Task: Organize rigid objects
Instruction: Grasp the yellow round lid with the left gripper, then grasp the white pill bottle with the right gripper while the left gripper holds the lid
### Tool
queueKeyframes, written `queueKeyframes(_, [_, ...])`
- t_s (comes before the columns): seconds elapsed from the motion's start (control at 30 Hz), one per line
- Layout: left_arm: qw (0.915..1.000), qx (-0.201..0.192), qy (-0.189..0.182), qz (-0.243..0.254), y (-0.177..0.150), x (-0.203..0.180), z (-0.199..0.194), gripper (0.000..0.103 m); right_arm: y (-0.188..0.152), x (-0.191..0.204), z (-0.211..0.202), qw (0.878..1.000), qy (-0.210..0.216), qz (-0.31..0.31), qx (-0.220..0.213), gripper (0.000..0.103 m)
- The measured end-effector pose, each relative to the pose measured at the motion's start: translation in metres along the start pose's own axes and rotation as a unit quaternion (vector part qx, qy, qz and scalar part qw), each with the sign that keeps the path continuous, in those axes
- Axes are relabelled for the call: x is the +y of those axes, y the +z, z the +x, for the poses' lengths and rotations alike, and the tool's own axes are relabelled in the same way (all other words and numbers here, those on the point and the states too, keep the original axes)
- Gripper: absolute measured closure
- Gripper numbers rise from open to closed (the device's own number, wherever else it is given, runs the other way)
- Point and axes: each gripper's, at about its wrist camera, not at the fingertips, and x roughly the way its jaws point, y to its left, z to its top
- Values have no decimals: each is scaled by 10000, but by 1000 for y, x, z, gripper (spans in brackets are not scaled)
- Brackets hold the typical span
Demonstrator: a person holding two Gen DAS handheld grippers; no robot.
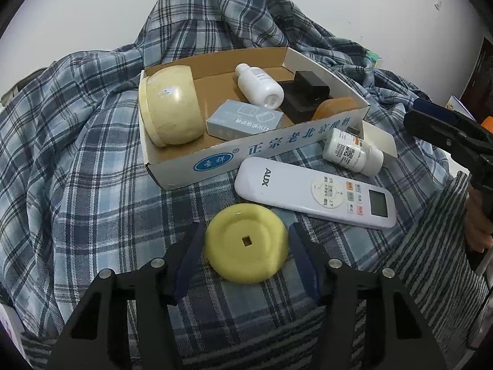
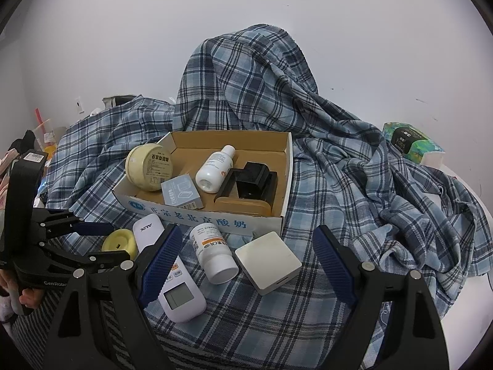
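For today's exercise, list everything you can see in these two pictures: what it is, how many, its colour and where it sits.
Cardboard box: 1, white outside, brown inside, on the plaid cloth.
Round tin: 1, cream, in the box, left end.
Small bottle: 1, white, in the box.
Small carton: 1, grey-blue, in the box.
Black block: 1, in the box.
Lid: 1, yellow, on the cloth, between the left gripper's pads.
Remote control: 1, white, before the box.
Pill bottle: 1, white, lying before the box.
Square box: 1, white, beside the pill bottle.
Plaid cloth: 1, blue.
Left gripper: 1, black.
Right gripper: 1, black, open.
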Motion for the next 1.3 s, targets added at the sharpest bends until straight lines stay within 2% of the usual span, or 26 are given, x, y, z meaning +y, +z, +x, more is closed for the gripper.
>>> queueKeyframes(0.2, [9999, 163, -33, 7, 1, -1, 7, 42, 0, 0, 0, 10000, -1, -3, 7, 17])
queueKeyframes(0.4, [9999, 114, 7, -20, 0, -1, 6, 42, 0, 0, 0, 10000, 2, -1, 6, 17])
queueKeyframes(0.57, [9978, -629, 213, -38, -4, 0, -20, 42, 1, -1, -1, 10000, 17, 12, -16, 17])
queueKeyframes(0.63, [9960, -878, 167, -18, -6, 0, -28, 42, 1, -1, 0, 10000, 33, -6, -10, 18])
queueKeyframes(0.7, [9939, -1090, 169, -60, -8, 2, -36, 42, 1, 0, 0, 9999, 118, -47, 19, 27])
queueKeyframes(0.83, [9887, -1478, 156, -196, -11, 9, -51, 42, 1, 3, 5, 9997, 176, -77, 151, 34])
queueKeyframes(1.0, [9870, -1582, 256, -133, -11, 6, -56, 42, 1, 6, 10, 9991, 320, -135, 242, 41])
queueKeyframes(1.07, [9864, -1612, 280, -147, -12, 7, -57, 42, 1, 13, 15, 9975, 497, -302, 401, 43])
queueKeyframes(1.13, [9857, -1640, 333, -175, -13, 7, -58, 42, 2, 25, 24, 9941, 670, -575, 631, 51])
queueKeyframes(1.23, [9845, -1703, 354, -212, -13, 7, -60, 42, 2, 34, 41, 9913, 578, -728, 932, 63])
queueKeyframes(1.3, [9832, -1766, 385, -237, -14, 9, -63, 42, 2, 35, 52, 9893, 556, -708, 1146, 68])
